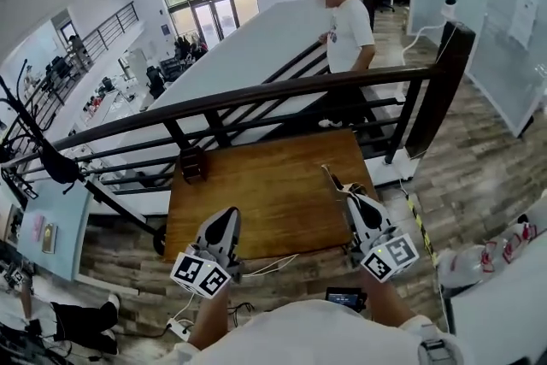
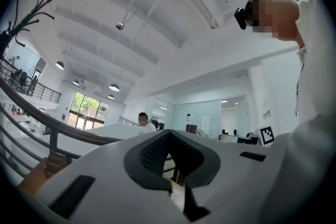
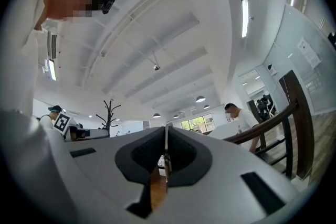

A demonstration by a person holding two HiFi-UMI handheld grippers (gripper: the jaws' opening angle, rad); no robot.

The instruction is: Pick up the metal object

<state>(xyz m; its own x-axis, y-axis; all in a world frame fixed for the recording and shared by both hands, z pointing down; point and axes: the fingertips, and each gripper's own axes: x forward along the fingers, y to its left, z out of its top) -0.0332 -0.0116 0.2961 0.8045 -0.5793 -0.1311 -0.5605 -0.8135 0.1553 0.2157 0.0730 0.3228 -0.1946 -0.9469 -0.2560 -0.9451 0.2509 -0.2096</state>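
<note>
Metal object [image 3: 166, 155]: a thin strip seen edge-on, clamped between the closed jaws of the right gripper [image 1: 338, 183]. Its tip projects forward past the jaws, over the wooden table [image 1: 273, 201]. The left gripper [image 2: 168, 134] hovers above the near left of the table with its jaws together and nothing between them. Judged step: the grasp is made, and the lift is in hand or complete. The next move calls for firm clamp pressure and a steady vertical raise, since a thin strip can pivot or slip.
</note>
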